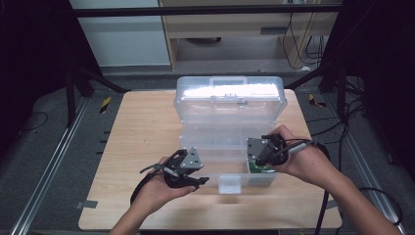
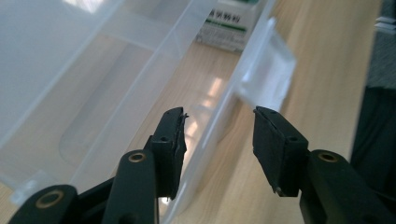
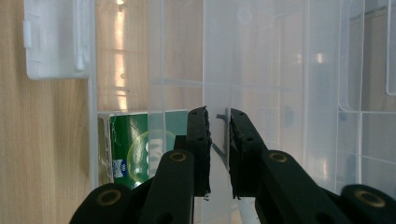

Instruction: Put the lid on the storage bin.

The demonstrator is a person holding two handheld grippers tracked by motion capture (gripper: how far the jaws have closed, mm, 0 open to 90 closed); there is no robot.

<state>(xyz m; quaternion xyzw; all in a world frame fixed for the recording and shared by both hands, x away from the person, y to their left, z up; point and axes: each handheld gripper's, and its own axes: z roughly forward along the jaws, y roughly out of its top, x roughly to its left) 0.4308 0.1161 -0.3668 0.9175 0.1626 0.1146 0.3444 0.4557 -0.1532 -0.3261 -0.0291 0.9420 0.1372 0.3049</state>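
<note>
Two hands, a tool in each

Left tool (image 1: 188, 169), lower centre of the frame, jaws spread apart; right tool (image 1: 259, 152), right of centre, jaws nearly closed on a thin clear wall.

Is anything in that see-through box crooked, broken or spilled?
Nothing stands out. The clear plastic box sits open and squarely on the table, with a green carton tucked in its corner. The right claw pinches a thin clear panel; nothing looks spilled or cracked.

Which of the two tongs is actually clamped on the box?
The right tongs, pinched on a clear wall of the storage box beside the green carton. The left tongs gape open, straddling the front rim.
</note>
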